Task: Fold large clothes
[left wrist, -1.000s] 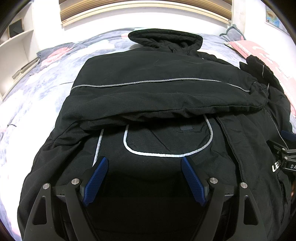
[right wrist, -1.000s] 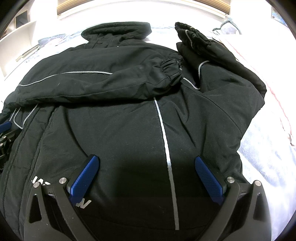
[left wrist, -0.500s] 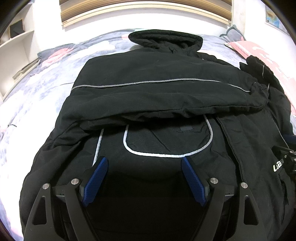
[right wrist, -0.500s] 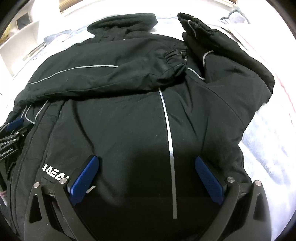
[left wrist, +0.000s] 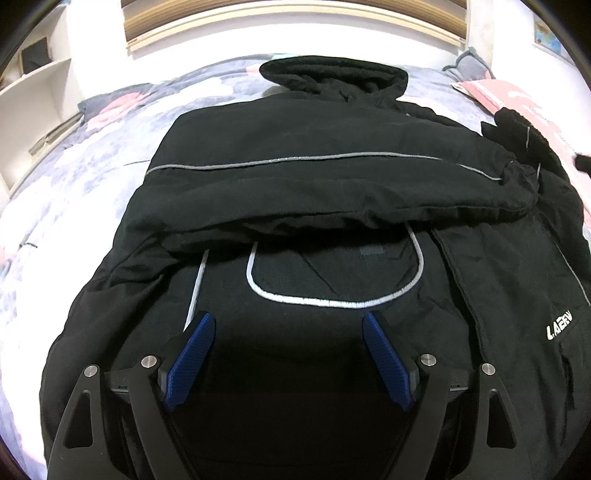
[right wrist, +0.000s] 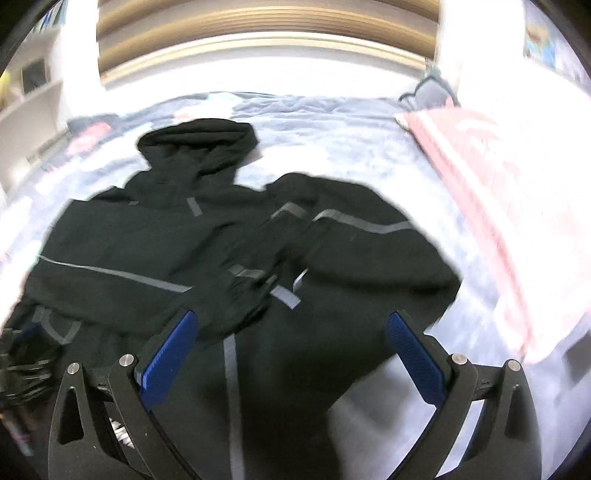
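Note:
A large black jacket [left wrist: 314,192] with grey reflective piping lies front up on a bed, collar at the far end. One sleeve is folded across the chest. My left gripper [left wrist: 288,332] is open and empty, hovering just above the jacket's lower left part near a curved pocket outline. In the blurred right wrist view the same jacket [right wrist: 332,258] lies below and ahead. My right gripper [right wrist: 291,332] is open and empty, held above the jacket's right side near the folded sleeve's cuff [right wrist: 243,299]. The other sleeve lies bunched at the right.
The bed has a floral blue-and-pink cover [left wrist: 92,155]. A pink pillow [right wrist: 491,192] lies at the right. A wooden headboard [left wrist: 295,18] and white wall stand beyond. White shelves [left wrist: 33,85] are at the left. The left gripper's body shows at the right view's left edge [right wrist: 22,362].
My right gripper has lifted and pulled back from the jacket, so more of the bed and pillow shows, and it has left the left wrist view. My left gripper has hardly moved.

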`<action>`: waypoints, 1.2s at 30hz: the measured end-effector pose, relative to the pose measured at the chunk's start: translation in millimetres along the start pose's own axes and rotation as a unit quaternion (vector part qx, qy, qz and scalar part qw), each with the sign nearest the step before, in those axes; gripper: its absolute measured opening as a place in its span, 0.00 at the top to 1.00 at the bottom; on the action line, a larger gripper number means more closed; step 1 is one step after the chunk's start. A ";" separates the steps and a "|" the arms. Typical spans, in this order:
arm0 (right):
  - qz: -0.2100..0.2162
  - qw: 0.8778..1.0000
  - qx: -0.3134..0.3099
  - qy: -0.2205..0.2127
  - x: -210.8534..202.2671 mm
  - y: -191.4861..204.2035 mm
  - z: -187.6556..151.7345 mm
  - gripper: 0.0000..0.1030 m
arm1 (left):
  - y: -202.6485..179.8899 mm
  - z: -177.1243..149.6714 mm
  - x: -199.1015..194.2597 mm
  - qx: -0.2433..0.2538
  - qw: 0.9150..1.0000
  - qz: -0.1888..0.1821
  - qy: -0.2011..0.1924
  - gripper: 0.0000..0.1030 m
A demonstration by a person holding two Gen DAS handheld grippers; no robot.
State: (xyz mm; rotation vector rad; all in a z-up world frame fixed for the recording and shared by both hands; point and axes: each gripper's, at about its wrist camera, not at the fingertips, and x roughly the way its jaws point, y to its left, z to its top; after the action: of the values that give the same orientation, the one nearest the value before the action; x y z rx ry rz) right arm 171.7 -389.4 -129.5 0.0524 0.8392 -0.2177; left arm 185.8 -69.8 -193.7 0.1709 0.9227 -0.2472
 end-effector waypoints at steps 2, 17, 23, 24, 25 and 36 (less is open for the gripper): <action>-0.018 1.000 -0.007 -0.008 13.7 -3.2 10.8 0.00 | 0.3 3.0 -0.4 0.015 1.000 -0.005 0.015 0.19; -0.058 0.998 0.008 -0.009 65.0 -36.5 39.8 0.69 | 0.8 15.4 -55.3 0.065 0.996 0.060 -0.011 0.19; -0.112 0.988 0.082 -0.067 2.8 -126.6 38.7 0.70 | -31.6 76.0 -108.6 0.081 0.992 -0.009 -0.096 0.18; -0.123 0.986 0.086 -0.070 -3.8 -137.5 38.2 0.71 | -37.8 84.3 -107.1 0.083 0.991 -0.015 -0.100 0.18; -0.136 0.984 0.092 -0.072 -9.8 -152.6 37.3 0.71 | -45.8 94.8 -102.3 0.084 0.991 -0.023 -0.103 0.18; -0.193 0.950 0.246 -0.005 8.0 -324.9 -11.4 0.73 | -85.9 131.2 52.8 0.021 0.999 -0.002 -0.035 0.18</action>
State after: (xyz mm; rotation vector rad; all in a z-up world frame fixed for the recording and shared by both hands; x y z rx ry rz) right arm 99.7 -706.6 -130.1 0.3572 0.7635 -0.7943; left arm 292.5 -192.3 -161.7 0.1983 0.8493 -0.2744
